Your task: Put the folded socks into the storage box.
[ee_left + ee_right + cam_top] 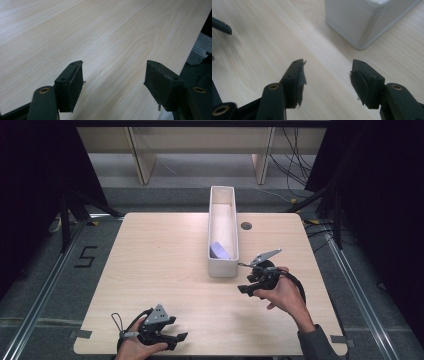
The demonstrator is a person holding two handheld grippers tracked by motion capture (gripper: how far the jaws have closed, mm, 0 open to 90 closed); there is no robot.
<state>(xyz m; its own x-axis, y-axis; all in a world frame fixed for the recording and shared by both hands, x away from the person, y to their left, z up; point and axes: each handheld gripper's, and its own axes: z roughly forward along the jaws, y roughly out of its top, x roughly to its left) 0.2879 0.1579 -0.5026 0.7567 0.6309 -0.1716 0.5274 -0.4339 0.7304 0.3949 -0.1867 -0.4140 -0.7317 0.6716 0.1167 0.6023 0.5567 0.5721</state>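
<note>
The small pale lavender flat piece (220,250) lies inside the long, narrow white open-topped bin (223,265), at that bin's near end, and it is the only loose thing on view, so it is probably what any coming move concerns.

The right gripper (246,289) hovers just off the bin's near right corner, its jaws spread apart with nothing between them; in the right gripper view (327,78) they frame bare wood with the bin's rounded white corner (362,22) ahead and to one side. From this gripper the lavender piece lies forward and slightly left, past the bin's near wall, so a reach would likely have to go up over the rim and down.

The left gripper (179,337) sits well away from the bin, near the front edge of the light wooden table (160,255), jaws also wide and empty, as its own view (113,80) shows. The right hand (282,292) is clearly the nearer one.

The bin's long axis runs away from the person, front to back. The piece looks tilted against the bin's floor; its own pointing direction is too small to tell.
</note>
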